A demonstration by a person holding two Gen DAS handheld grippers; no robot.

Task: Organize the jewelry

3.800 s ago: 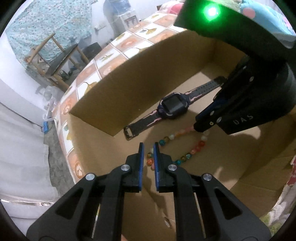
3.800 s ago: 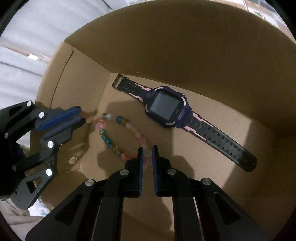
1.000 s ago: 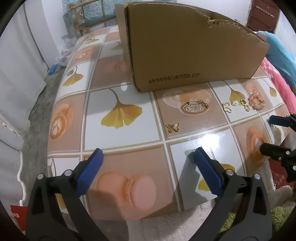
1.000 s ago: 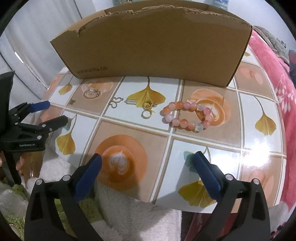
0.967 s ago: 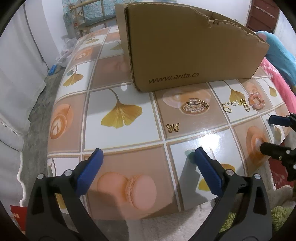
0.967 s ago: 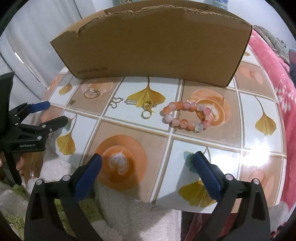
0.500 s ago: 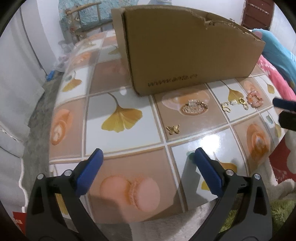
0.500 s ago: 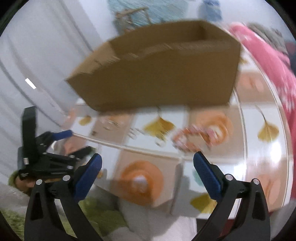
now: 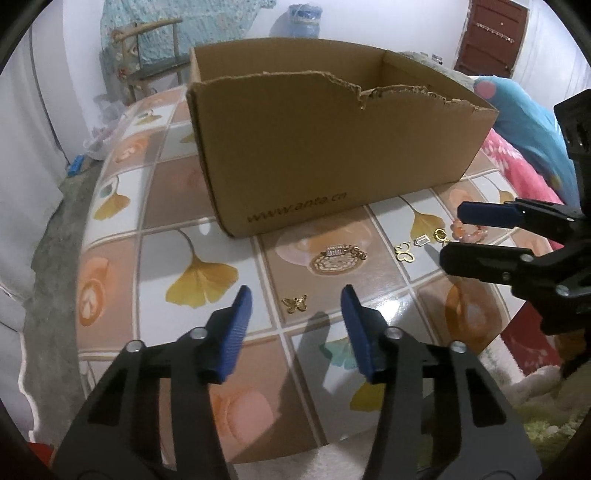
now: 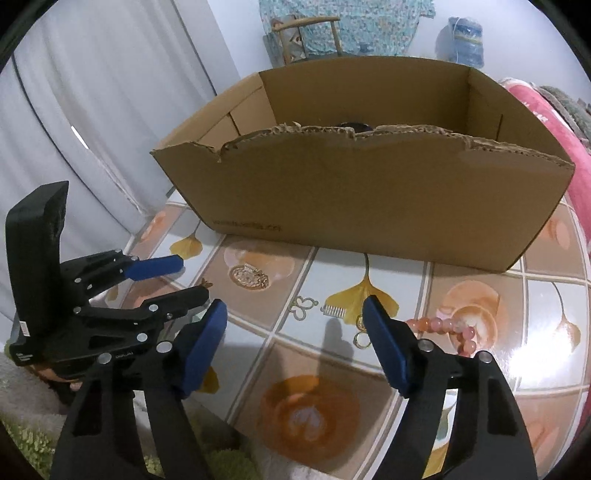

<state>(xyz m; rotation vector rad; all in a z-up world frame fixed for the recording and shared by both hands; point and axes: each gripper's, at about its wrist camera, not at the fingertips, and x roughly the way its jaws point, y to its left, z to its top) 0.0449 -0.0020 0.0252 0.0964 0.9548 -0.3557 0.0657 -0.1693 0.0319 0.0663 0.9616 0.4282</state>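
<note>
My left gripper hovers over the tiled table, its jaws closing on nothing. A small gold butterfly charm lies on the table just beyond its fingertips. Further back lie a round gold brooch, a gold clasp, a tiny comb piece and a pink bead bracelet. My right gripper is over the clasp and comb piece, its jaws also closing with nothing between them. The cardboard box stands behind. The left gripper shows at the left of the right wrist view.
The table's near edge drops to a fuzzy green and white rug. A pink blanket lies right of the box. Curtains hang at the left, and a wooden chair and a water jug stand behind. Something dark shows inside the box.
Both grippers have left the box, where a watch and a colourful bracelet lay, and now hang over the table front. In the last second both jaws narrowed and the box looms larger.
</note>
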